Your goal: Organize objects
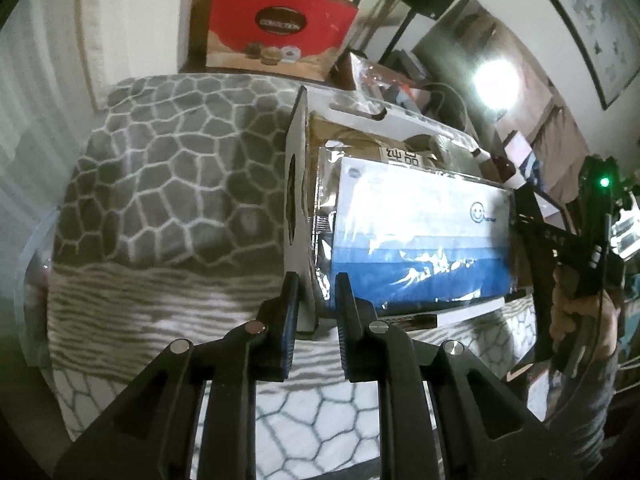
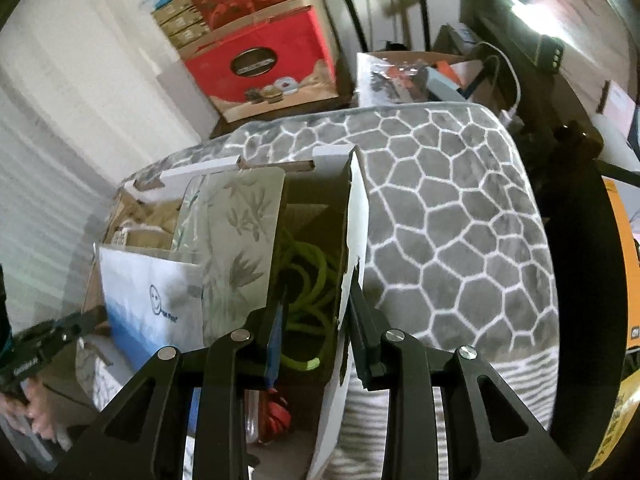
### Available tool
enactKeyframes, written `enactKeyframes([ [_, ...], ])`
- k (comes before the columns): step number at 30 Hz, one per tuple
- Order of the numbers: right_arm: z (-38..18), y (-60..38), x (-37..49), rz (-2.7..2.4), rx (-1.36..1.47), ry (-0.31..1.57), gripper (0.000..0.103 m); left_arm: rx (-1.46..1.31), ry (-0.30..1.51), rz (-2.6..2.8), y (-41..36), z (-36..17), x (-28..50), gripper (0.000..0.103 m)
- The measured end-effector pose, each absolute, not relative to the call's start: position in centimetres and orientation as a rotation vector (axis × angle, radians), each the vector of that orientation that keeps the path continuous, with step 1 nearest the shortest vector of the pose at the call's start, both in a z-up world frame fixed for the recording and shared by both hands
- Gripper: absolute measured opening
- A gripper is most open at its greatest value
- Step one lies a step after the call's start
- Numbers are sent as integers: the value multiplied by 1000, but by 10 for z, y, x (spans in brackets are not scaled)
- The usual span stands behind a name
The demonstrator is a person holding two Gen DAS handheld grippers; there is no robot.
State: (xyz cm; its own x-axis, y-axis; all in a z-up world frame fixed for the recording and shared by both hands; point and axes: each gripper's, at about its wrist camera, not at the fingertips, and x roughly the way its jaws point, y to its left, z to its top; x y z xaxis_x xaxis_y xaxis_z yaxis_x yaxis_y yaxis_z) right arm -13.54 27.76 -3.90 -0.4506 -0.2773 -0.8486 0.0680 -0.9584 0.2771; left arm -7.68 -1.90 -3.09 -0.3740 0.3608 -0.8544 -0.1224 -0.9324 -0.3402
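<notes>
Grey honeycomb-patterned bedding (image 1: 168, 184) fills the background, with red gift boxes (image 1: 280, 28) stacked against the wall beyond. On it sits an open white cardboard box (image 2: 356, 216) packed with a blue-and-white packet (image 1: 424, 240), a bamboo-print pack (image 2: 240, 240) and a coil of green cord (image 2: 308, 280). Each gripper takes one side wall. The left gripper (image 1: 316, 304) pinches the left wall (image 1: 298, 208) between nearly closed fingers; the right gripper (image 2: 316, 320) straddles the torn right wall, jaws narrow, though whether both pads press the card is hard to judge. The box's long axis runs away from both cameras, so each wall lies straight ahead of its hand, neither nearer. Any lift likely depends on both holds staying level. The box floor, the brown items beneath the packets and a red object (image 2: 276, 412) near the right fingers stay largely hidden.
</notes>
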Motion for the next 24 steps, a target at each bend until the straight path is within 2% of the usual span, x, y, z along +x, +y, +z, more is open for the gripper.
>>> enactKeyframes([
  [5,-41,292,-144,-2480,1518,-361,30,-1542,-297,2371,-11,-31,-80,15],
  [10,-38,289,-139,-2490,1508,-356,30,-1555,-390,2323,-18,-33,-81,15],
  [24,-44,269,-137,-2471,1464,-360,30,-1552,-422,2338,-40,-32,-71,15],
])
